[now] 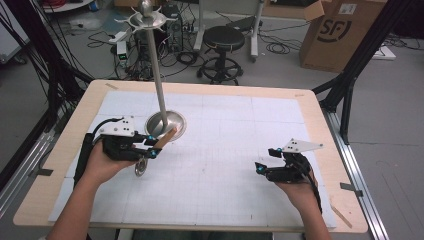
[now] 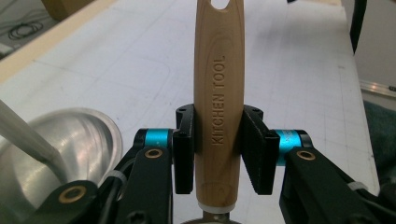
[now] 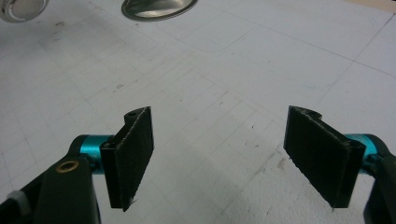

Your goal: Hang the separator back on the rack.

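Note:
My left gripper (image 1: pixel 151 145) is shut on the wooden handle (image 2: pixel 218 84) of a kitchen utensil stamped "KITCHEN TOOL", both pads pressing its sides. The handle's holed end points toward the metal stand's round base (image 1: pixel 176 121), and the utensil's metal head (image 1: pixel 141 168) hangs below the gripper, a little above the white mat. From the base a tall thin pole (image 1: pixel 156 65) rises to a hook crown (image 1: pixel 146 18). My right gripper (image 1: pixel 262 168) hovers low over the mat at the right, open, with nothing between its black pads (image 3: pixel 133 156). The right gripper view catches the base's rim (image 3: pixel 159 6) far off.
A white gridded mat (image 1: pixel 235 145) covers the wooden table (image 1: pixel 322 150). Beyond the far edge stand a black stool (image 1: pixel 223 47), a cardboard box (image 1: pixel 340 30) and loose floor cables. Black frame legs flank the table on both sides.

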{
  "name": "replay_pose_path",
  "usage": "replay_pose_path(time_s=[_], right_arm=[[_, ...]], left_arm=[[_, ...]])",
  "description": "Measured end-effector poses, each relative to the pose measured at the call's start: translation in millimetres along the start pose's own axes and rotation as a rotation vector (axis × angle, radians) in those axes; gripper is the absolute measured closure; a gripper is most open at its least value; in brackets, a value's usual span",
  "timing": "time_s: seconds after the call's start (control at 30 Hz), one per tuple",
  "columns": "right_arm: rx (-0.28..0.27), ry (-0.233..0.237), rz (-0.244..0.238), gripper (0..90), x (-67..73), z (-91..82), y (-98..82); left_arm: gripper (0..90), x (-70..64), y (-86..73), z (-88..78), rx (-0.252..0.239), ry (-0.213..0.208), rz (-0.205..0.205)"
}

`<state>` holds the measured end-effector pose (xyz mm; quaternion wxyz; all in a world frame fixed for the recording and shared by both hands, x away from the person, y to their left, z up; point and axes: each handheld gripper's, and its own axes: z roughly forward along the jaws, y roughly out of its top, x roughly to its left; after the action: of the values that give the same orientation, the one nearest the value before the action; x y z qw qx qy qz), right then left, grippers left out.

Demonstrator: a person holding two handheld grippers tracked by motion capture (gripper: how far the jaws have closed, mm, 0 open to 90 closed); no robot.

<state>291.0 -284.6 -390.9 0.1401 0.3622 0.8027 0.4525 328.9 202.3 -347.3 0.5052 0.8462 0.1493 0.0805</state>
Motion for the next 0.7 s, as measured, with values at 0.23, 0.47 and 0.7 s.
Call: replay_pose_path(time_s=[0.23, 0.47, 0.7], right_arm=[[0.000, -0.002, -0.001, 23.1, -0.2, -0.5, -0.5], [-0.007, 0.004, 0.004, 23.1, 0.1, -0.6, 0.4], [-0.008, 0.017, -0.007, 23.2, 2.4, 5.0, 4.3]], left_arm=[[67.9, 2.4, 5.9, -11.5, -0.079, 0.021, -0.020], [67.9, 6.1, 13.8, -20.7, -0.108, 0.026, -0.022], [67.9, 14.9, 26.5, -32.9, -0.162, 0.025, -0.040]])
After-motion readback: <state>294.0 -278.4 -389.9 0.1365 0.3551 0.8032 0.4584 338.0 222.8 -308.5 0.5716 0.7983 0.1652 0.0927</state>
